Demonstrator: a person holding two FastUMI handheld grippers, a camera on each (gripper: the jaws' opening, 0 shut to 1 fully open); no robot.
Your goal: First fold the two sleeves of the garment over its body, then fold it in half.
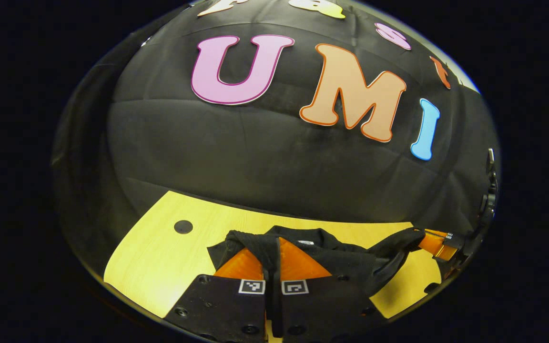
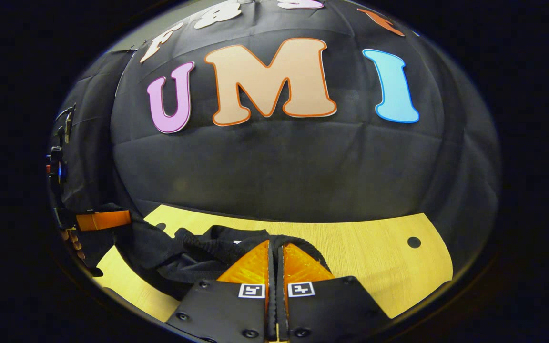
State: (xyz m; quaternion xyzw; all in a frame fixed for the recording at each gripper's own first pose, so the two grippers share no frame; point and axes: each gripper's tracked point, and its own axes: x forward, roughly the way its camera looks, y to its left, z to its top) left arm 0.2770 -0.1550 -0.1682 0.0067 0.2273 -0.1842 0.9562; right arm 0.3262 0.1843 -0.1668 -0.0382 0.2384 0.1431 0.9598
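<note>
A black garment [image 1: 346, 262] is bunched over the yellow wooden table [image 1: 160, 257] and stretches between both grippers. In the left gripper view, my left gripper [image 1: 270, 243] is shut on a fold of the cloth, which runs down between its fingers. Farther right in that view, my right gripper [image 1: 429, 243] pinches the garment's other end. In the right gripper view, my right gripper [image 2: 274, 247] is shut on a corded edge of the garment [image 2: 169, 252]. The cloth sags leftward from there to my left gripper [image 2: 127, 218], held by a hand [image 2: 72, 240].
The table [image 2: 374, 257] ends at the black cloth wall behind it. A round dark hole [image 1: 183, 226] sits near its back left, and another hole [image 2: 413, 242] near its back right. Bare tabletop lies to the outer side of each gripper.
</note>
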